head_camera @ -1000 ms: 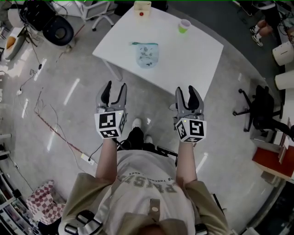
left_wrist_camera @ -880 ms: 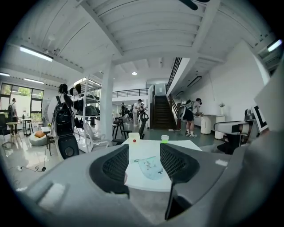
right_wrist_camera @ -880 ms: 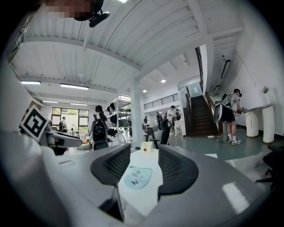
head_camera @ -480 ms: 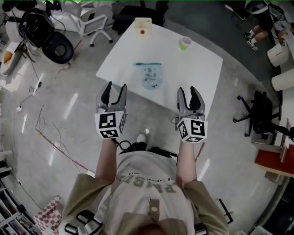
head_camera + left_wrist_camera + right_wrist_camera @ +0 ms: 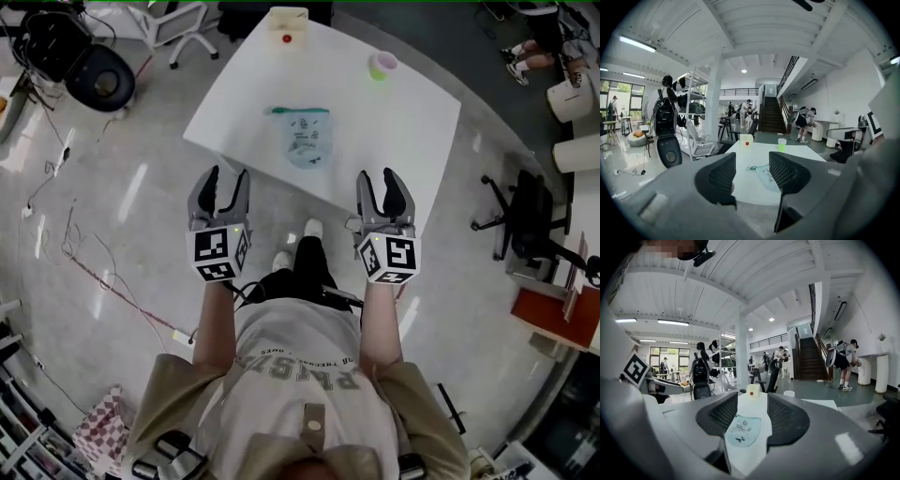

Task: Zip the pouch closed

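Note:
A pale blue pouch (image 5: 305, 139) with a green zip along its far edge lies flat on the white table (image 5: 412, 141). It also shows in the left gripper view as the pouch (image 5: 765, 175) and in the right gripper view as the pouch (image 5: 743, 428). My left gripper (image 5: 221, 186) hangs over the floor just short of the table's near edge, open and empty. My right gripper (image 5: 382, 187) reaches the table's near edge, open and empty too. Both are well short of the pouch.
A cream box with a red dot (image 5: 287, 22) and a green cup (image 5: 382, 65) stand at the table's far side. Office chairs (image 5: 530, 217) and a black round object (image 5: 94, 80) flank the table. Cables (image 5: 103, 281) trail on the floor at left.
Both grippers and the person have come closer to the table; the right gripper now reaches its near edge. The jaws stay as wide as before.

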Demonstrator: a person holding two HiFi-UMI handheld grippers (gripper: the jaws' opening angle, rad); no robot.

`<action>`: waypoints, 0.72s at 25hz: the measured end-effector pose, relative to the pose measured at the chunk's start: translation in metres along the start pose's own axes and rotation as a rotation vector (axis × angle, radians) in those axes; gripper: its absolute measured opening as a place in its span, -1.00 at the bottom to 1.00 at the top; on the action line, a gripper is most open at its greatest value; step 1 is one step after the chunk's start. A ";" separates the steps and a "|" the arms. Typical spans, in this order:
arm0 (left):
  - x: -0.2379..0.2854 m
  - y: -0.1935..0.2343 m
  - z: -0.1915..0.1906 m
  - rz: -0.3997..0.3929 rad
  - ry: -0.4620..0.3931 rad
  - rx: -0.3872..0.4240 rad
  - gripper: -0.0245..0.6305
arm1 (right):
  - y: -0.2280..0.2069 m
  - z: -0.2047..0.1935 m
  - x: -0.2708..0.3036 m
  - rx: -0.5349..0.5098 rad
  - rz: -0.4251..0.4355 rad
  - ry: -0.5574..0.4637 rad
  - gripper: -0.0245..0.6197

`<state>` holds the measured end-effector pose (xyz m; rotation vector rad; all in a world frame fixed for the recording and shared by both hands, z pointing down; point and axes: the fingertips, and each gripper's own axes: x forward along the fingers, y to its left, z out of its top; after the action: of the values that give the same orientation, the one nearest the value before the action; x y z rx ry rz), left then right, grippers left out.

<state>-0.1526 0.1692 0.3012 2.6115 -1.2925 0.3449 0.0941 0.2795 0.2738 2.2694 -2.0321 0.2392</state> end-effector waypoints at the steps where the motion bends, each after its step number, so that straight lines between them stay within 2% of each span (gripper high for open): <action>1: 0.002 -0.001 -0.001 0.003 0.003 -0.002 -0.22 | -0.001 -0.002 0.003 0.001 0.005 0.006 -0.39; 8: 0.035 -0.009 -0.002 0.039 0.019 0.004 -0.23 | -0.024 -0.013 0.036 0.006 0.052 0.033 -0.39; 18: 0.098 -0.011 0.026 0.122 0.021 0.013 -0.22 | -0.067 0.005 0.111 0.022 0.136 0.028 -0.39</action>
<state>-0.0834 0.0948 0.3051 2.5383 -1.4509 0.4006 0.1725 0.1774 0.2910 2.1292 -2.1825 0.3019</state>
